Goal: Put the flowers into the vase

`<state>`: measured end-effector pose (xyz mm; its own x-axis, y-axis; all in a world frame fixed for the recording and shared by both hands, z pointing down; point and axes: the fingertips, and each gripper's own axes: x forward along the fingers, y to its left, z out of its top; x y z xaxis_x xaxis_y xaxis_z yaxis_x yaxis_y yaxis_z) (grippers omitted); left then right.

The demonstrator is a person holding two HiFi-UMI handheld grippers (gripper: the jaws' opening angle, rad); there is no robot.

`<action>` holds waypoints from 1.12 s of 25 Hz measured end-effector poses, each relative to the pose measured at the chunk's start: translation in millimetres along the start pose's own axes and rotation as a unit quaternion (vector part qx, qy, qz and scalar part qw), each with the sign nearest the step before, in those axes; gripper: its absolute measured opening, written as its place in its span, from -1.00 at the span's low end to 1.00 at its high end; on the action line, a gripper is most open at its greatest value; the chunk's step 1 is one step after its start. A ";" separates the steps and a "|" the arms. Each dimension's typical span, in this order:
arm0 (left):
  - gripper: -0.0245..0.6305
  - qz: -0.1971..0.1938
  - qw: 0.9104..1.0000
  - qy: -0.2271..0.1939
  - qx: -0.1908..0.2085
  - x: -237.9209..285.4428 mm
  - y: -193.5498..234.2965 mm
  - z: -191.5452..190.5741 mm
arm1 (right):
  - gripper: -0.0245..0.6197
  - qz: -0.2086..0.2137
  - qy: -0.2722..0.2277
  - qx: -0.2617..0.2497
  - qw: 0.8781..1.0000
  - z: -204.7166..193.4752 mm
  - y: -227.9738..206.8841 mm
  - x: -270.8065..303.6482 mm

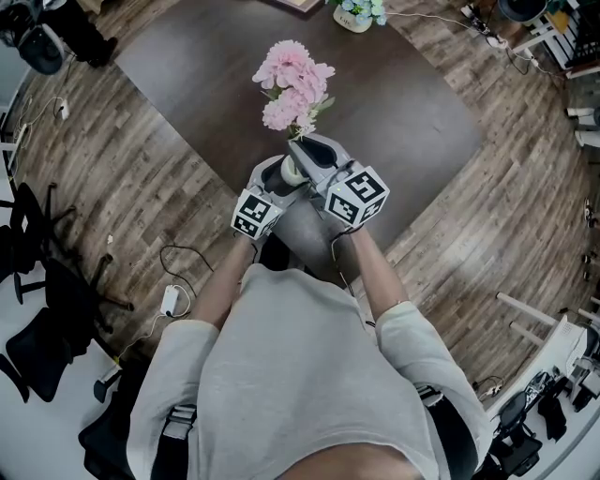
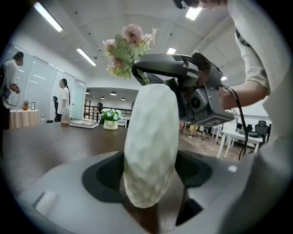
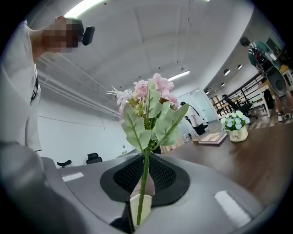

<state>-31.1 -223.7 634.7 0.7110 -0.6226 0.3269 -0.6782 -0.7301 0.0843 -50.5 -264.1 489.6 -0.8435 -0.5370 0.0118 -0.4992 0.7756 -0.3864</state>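
A bunch of pink flowers [image 1: 293, 86] with green leaves stands upright over the dark table [image 1: 403, 112]. My right gripper [image 1: 302, 146] is shut on its thin green stem [image 3: 143, 180], just below the leaves. In the right gripper view the stem's lower end meets the mouth of the white vase [image 3: 139, 209]. My left gripper [image 1: 280, 175] is shut on that vase [image 1: 292, 170], a faceted cream body [image 2: 151, 146] upright between its jaws. From the left gripper view the right gripper [image 2: 158, 68] sits directly above the vase, and the flowers [image 2: 126, 48] rise behind it.
A small pot of white-blue flowers [image 1: 359, 13] and a book [image 3: 213, 138] stand at the table's far edge. Black office chairs [image 1: 37, 281] and a cable with a charger [image 1: 172, 300] are on the floor at left. Two people [image 2: 63, 98] stand far off.
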 end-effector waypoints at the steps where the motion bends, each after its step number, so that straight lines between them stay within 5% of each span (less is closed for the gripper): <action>1: 0.13 0.001 1.000 0.000 0.000 -0.1 0.2 -0.2 | -0.80 0.000 -0.001 -0.001 1.000 -1.9 0.9 -0.9; 20: 0.13 0.003 1.000 -0.001 -0.005 3.6 -0.8 0.9 | -0.73 -0.065 0.076 -0.130 0.986 -51.6 6.7 -41.3; 28: 0.13 0.006 1.000 -0.004 0.000 2.4 -1.7 -2.7 | -0.50 -0.078 0.099 -0.132 0.983 -58.5 4.0 -53.1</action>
<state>-28.7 -223.2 637.8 0.7042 -0.6338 0.3200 -0.6869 -0.7222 0.0811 -19.3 -213.0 541.4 -0.7618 -0.6011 0.2416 -0.6372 0.7625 -0.1123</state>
